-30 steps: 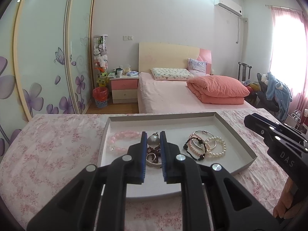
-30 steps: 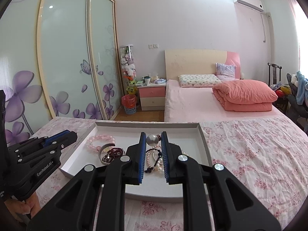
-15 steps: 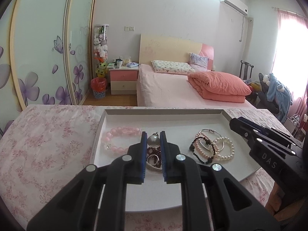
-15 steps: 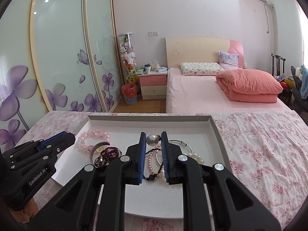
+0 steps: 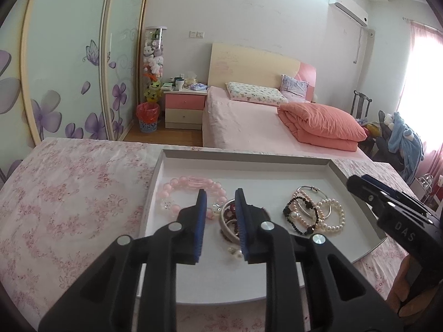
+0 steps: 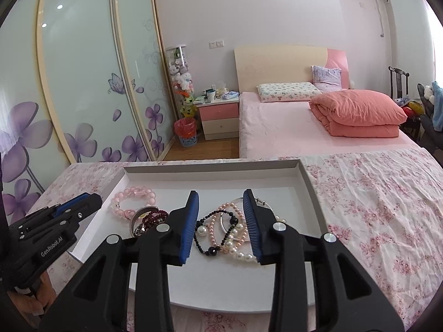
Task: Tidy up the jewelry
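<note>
A white tray (image 5: 243,157) with a grey rim lies on the flowered cloth and holds the jewelry. At its left is a pink bead bracelet (image 5: 188,193). A silver bangle with dark red beads (image 5: 229,222) sits mid-tray. To the right is a tangle of pearl and black bead bracelets (image 5: 315,214). My left gripper (image 5: 220,197) hovers over the bangle, jaws opening, pressing on nothing. My right gripper (image 6: 220,196) hangs over the pearl and black tangle (image 6: 224,231), jaws opening with the pads clear of it. The pink bracelet (image 6: 133,202) and the left gripper (image 6: 63,217) show at left.
The tray's raised rim (image 6: 310,191) borders the flowered cloth (image 6: 373,207) on all sides. The right gripper's body (image 5: 393,215), held by a hand, reaches over the tray's right edge. Beyond the table stand a bed, a nightstand and a red bin.
Both pairs of jaws, shut in the earlier frames, have parted. Both grippers have come closer and lower over the tray, so the jewelry looks larger.
</note>
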